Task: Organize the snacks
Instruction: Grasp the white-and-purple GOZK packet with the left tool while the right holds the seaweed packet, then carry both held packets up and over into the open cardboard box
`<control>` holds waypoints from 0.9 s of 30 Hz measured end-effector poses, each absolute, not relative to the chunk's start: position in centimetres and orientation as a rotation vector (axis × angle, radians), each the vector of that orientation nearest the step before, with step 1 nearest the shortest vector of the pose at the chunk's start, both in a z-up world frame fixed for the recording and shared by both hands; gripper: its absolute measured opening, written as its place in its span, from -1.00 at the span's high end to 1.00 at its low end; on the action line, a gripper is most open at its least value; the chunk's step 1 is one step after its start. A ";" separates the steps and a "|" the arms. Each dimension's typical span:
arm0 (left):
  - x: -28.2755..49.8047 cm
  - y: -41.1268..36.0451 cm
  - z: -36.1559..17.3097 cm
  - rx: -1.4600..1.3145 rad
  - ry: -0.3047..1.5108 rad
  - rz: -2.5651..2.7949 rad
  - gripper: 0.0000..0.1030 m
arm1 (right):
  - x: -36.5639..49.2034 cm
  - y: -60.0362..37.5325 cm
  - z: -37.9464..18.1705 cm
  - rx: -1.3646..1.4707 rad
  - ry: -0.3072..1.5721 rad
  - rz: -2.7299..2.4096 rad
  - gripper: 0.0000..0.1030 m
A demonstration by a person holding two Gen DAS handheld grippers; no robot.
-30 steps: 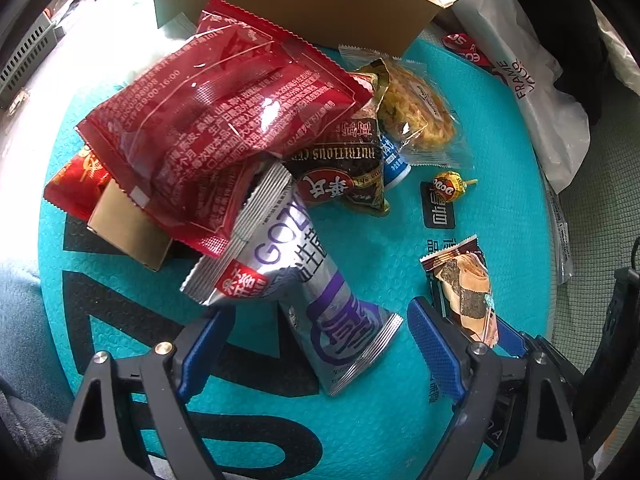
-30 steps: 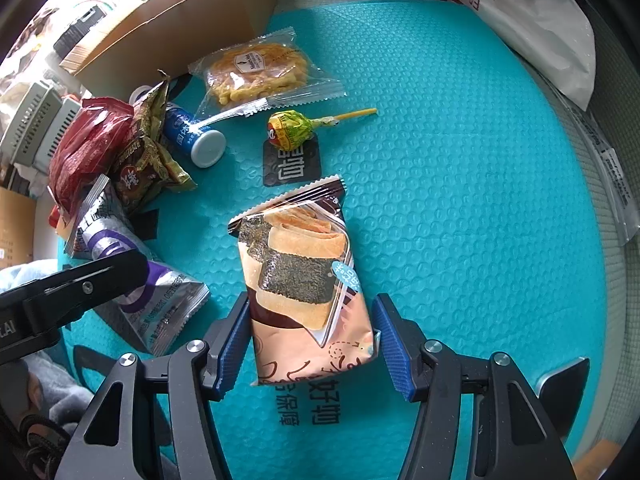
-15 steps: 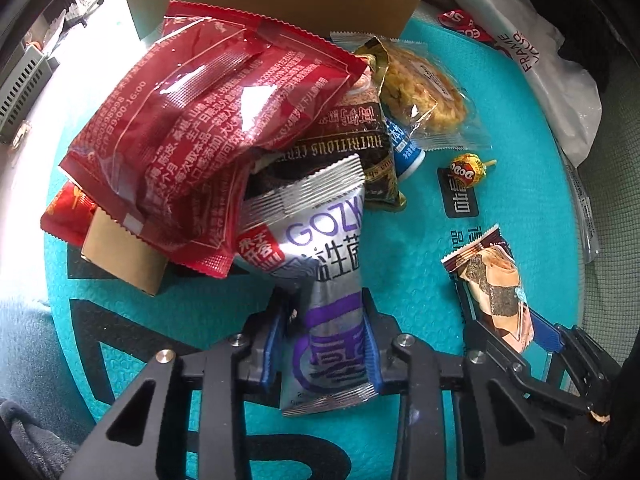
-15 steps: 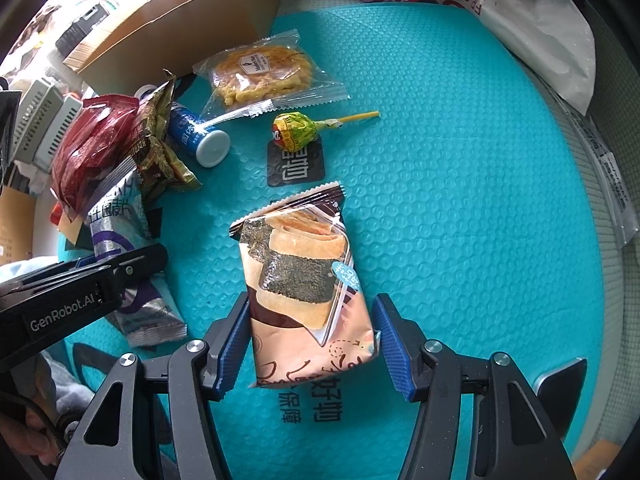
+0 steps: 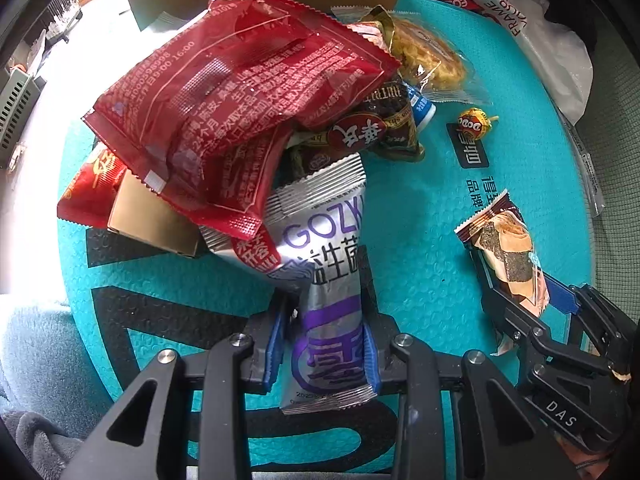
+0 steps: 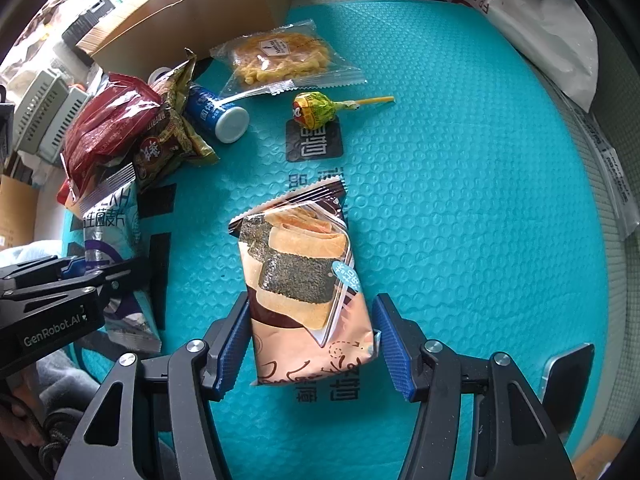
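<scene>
The left gripper is clamped on the silver packet, whose long axis runs straight ahead of it. The right gripper straddles the seaweed snack, its left pad touching and the right just clear, the cardboard box ahead.

1. Teal bubble mat w/ black lettering is lying under everything.
2. White plastic bag is sitting at mat's far right edge.
3. Grey vented boxes are standing off mat, left.
</scene>
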State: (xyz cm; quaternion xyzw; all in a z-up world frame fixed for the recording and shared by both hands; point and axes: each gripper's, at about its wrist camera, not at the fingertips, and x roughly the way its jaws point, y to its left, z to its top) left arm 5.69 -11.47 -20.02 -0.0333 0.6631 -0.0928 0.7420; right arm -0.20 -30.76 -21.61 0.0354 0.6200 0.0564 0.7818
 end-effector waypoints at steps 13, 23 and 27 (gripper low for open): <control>6.6 -14.0 -20.3 0.006 1.418 -0.228 -0.09 | 1.3 -28.6 -22.3 0.038 1.363 0.131 -0.34; 5.7 -11.4 -19.0 -0.029 1.396 -0.187 0.40 | 0.3 -28.1 -21.7 0.005 1.337 0.161 -0.03; 5.3 -10.1 -18.3 -0.074 1.406 -0.205 0.45 | 0.0 -28.0 -21.1 0.059 1.329 0.185 -0.01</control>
